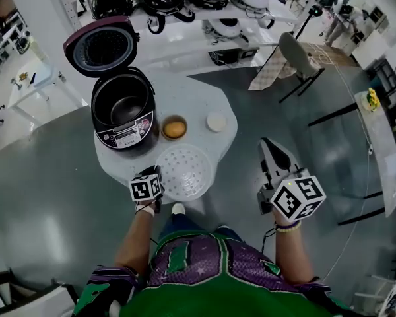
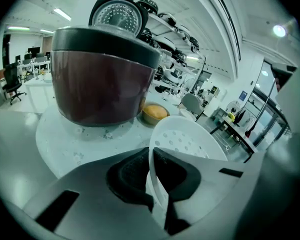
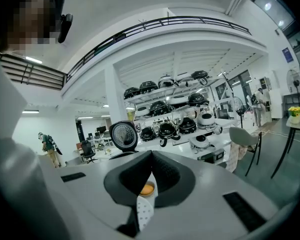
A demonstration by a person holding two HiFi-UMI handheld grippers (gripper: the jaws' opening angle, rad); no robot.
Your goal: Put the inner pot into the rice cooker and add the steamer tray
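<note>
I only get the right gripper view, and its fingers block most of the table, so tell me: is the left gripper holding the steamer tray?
Observer: Yes. The left gripper has its fingers shut on the near rim of the steamer tray.
Operator: Is the inner pot in place?
Observer: Yes, the inner pot sits inside the open rice cooker.
</note>
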